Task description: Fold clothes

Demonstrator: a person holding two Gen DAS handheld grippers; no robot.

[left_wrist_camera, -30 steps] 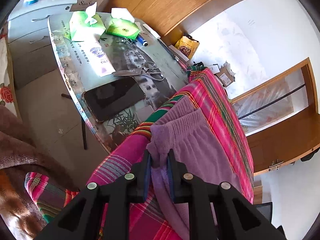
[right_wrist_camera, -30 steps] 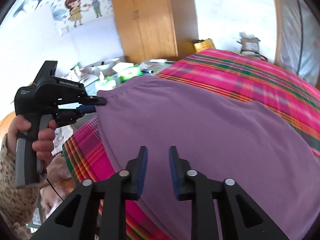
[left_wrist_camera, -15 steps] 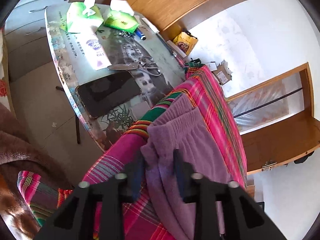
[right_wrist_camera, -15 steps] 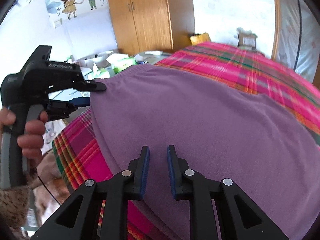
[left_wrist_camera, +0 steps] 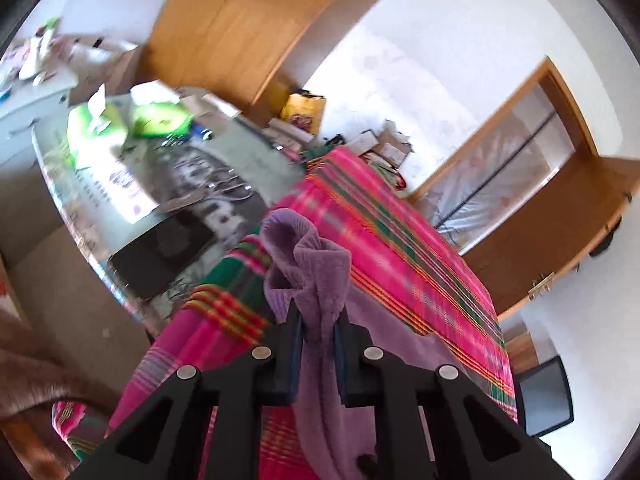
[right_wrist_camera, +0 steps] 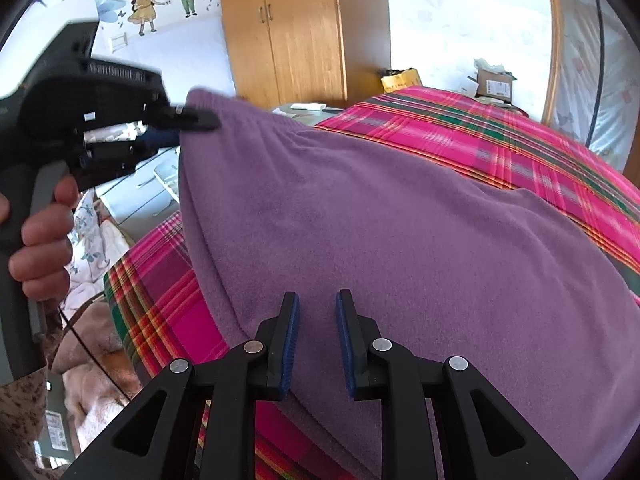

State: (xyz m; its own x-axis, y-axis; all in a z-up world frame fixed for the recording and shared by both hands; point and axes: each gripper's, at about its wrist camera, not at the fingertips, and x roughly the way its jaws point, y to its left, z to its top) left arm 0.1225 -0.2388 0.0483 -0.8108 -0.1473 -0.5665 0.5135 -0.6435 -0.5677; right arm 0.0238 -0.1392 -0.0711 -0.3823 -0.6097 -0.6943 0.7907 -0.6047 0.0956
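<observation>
A purple fleece garment (right_wrist_camera: 400, 240) lies on a bed with a pink plaid cover (right_wrist_camera: 500, 140). My left gripper (left_wrist_camera: 318, 332) is shut on the garment's waistband corner (left_wrist_camera: 308, 256) and holds it lifted above the bed; it also shows in the right wrist view (right_wrist_camera: 196, 120). My right gripper (right_wrist_camera: 317, 320) is partly open and empty, its fingers just over the garment's near edge.
A glass-topped table (left_wrist_camera: 160, 184) beside the bed carries tissue packs (left_wrist_camera: 96, 128), scissors and a black tablet (left_wrist_camera: 160, 248). A wooden wardrobe (right_wrist_camera: 288, 32) stands behind. A brown blanket (left_wrist_camera: 36, 372) lies at lower left. Boxes (right_wrist_camera: 494, 80) sit by the far wall.
My left gripper has lifted the waistband corner up off the bed and swung it. My right gripper has moved closer over the garment's near edge.
</observation>
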